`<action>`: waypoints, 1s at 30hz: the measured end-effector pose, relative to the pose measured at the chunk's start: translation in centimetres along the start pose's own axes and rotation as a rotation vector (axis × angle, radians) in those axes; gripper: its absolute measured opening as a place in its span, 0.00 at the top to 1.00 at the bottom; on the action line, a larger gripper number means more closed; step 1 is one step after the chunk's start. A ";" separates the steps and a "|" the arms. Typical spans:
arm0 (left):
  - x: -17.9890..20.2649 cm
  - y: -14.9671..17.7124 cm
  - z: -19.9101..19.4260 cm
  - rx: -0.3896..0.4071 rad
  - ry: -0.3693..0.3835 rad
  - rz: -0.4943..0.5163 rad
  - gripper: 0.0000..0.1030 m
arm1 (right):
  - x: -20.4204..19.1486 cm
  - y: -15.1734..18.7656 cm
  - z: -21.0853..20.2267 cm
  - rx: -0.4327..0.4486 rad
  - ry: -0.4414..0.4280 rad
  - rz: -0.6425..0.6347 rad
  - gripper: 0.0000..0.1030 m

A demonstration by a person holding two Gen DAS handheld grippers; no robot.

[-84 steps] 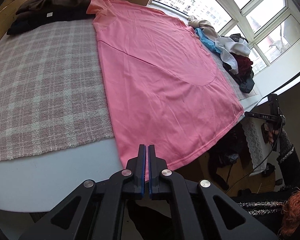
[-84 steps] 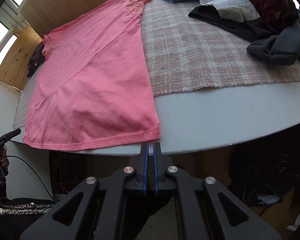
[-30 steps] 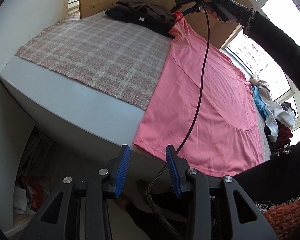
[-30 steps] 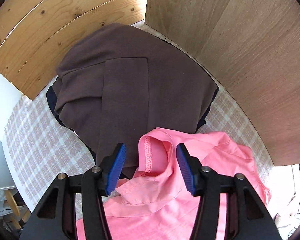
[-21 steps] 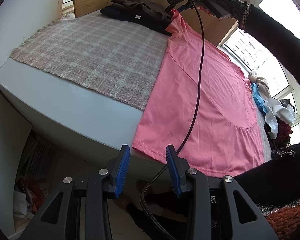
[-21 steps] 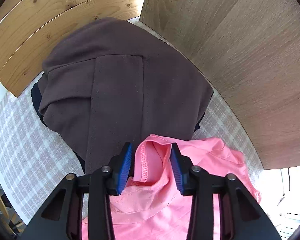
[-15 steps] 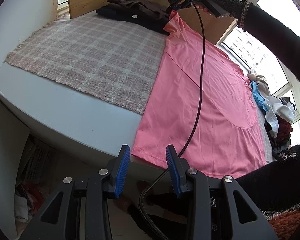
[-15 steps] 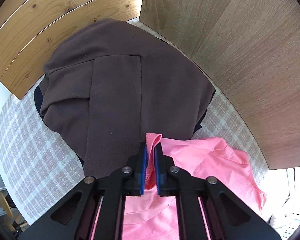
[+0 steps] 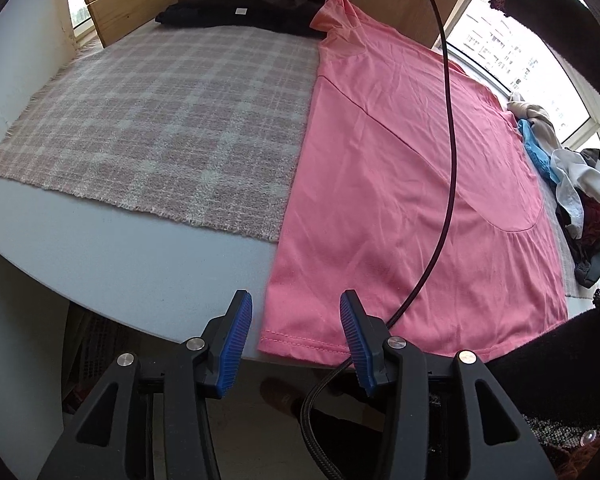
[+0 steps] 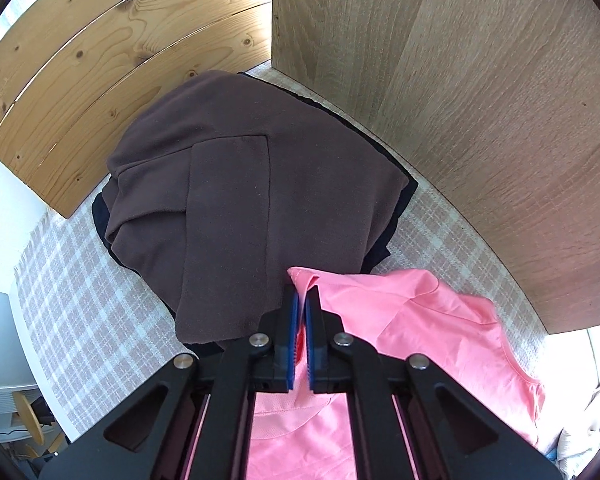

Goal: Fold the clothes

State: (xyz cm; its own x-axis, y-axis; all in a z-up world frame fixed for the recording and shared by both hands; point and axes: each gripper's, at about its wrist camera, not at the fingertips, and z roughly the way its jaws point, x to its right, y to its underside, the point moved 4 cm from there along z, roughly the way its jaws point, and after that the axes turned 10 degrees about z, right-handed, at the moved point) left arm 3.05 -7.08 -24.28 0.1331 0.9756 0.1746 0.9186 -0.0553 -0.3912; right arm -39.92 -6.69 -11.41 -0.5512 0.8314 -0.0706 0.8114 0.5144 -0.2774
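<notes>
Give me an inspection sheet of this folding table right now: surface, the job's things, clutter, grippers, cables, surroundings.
Surface: pale table partly covered by a checked cloth.
Job's things: pink shirt spread flat, hem at the near table edge; one far corner lifted.
Clutter: folded brown garment on dark clothes at the far end; loose heap of clothes by the window.
Grippers: right gripper shut on the pink shirt's far corner; left gripper with jaws opening just off the hem corner, pads not pressing on it.
Cables: black cable hanging across the shirt, running down past the left gripper.
Surroundings: wooden panels behind the table; window to one side.
</notes>
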 end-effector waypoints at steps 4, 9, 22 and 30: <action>0.0 0.0 0.0 0.003 0.013 0.012 0.62 | 0.9 0.0 0.3 0.000 -0.021 0.020 0.97; -0.9 -0.1 -0.4 0.020 0.051 -0.036 1.00 | 1.8 -0.2 0.1 0.008 -0.047 0.045 0.97; 4.6 -2.3 -5.8 0.138 0.174 0.056 1.00 | 9.5 2.8 -2.8 0.120 -0.122 0.216 0.97; 13.9 -1.9 -3.8 0.064 0.353 0.221 1.00 | 20.2 10.8 -3.4 0.156 -0.127 0.419 0.97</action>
State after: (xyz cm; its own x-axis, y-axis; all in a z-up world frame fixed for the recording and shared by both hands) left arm 4.59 5.75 -17.72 0.4543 0.8082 0.3748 0.8301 -0.2313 -0.5074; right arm -41.62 16.35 -12.55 -0.2092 0.9234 -0.3217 0.9359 0.0937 -0.3396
